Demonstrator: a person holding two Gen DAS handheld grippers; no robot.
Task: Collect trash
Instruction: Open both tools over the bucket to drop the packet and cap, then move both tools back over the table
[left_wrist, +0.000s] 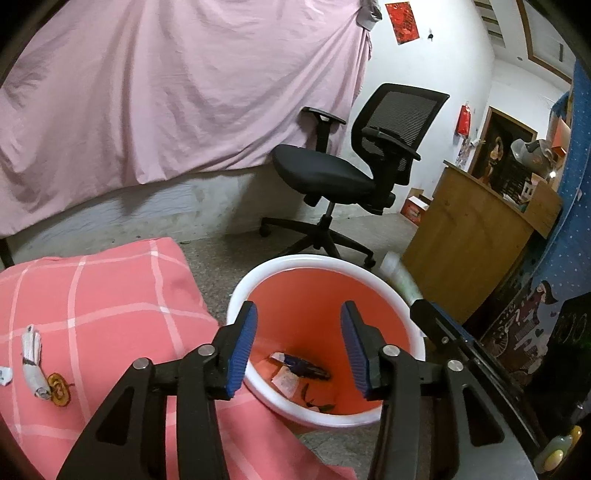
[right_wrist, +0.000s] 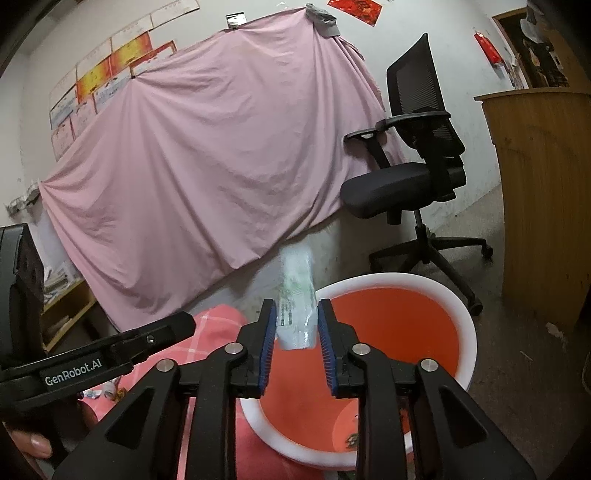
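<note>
My left gripper (left_wrist: 298, 347) hangs over the orange bin (left_wrist: 384, 278), fingers apart with nothing between them; wrappers (left_wrist: 299, 369) lie at the bin's bottom. My right gripper (right_wrist: 296, 334) has a white packet (right_wrist: 297, 295) between its fingers above the white rim; the packet is blurred, so I cannot tell whether the pads press it. More scraps (left_wrist: 35, 363) lie on the pink checked cloth (left_wrist: 110, 295).

bottle (right_wrist: 297, 295): blurred | bin (right_wrist: 467, 332): near rim hidden behind right gripper (right_wrist: 297, 349)
</note>
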